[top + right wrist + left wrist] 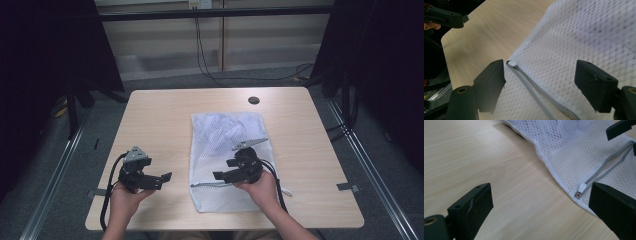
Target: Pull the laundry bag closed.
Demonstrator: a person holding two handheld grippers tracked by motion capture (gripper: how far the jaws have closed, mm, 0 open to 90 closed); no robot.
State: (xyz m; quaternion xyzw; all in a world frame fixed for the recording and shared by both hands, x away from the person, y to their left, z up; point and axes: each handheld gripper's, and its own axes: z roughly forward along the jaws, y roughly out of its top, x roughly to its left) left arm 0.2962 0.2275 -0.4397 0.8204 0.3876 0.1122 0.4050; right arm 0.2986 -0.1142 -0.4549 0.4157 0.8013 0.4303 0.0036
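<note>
Lining up on the zipper pull of this mesh bag

So the white mesh laundry bag (227,160) lies flat mid-bench, long axis running from the near edge toward the far edge, and its grey zipper (534,92) runs crosswise close to the near end. The little white zipper pull (512,63) sits at the bag's left edge, just past the tip of one jaw of my right gripper (239,168), which hovers over the bag, jaws spread, holding nothing. My left gripper (145,176) is also wide open, over bare bench just left of the bag, pointing at the pull. I'd say the right one is nearer.
</note>
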